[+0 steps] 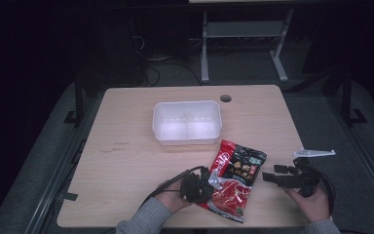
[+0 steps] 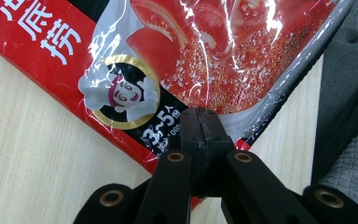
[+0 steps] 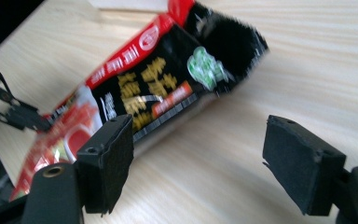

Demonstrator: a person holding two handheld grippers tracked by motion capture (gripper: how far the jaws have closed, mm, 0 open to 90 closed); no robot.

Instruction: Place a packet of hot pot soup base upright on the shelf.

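The left gripper [image 2: 200, 135] pinches the glossy red-and-black plastic food packet [image 1: 233, 176] (near edge), while the right gripper [image 3: 198, 163] stands open just beside it.

The packet [image 1: 234, 178] was a flat, glossy red and black pouch with gold lettering, a green badge and a cartoon cook, its lower half showing tomato pieces through clear film. It lay on the table, slanting from its black top at 1 o'clock to its red bottom edge at 7 o'clock.
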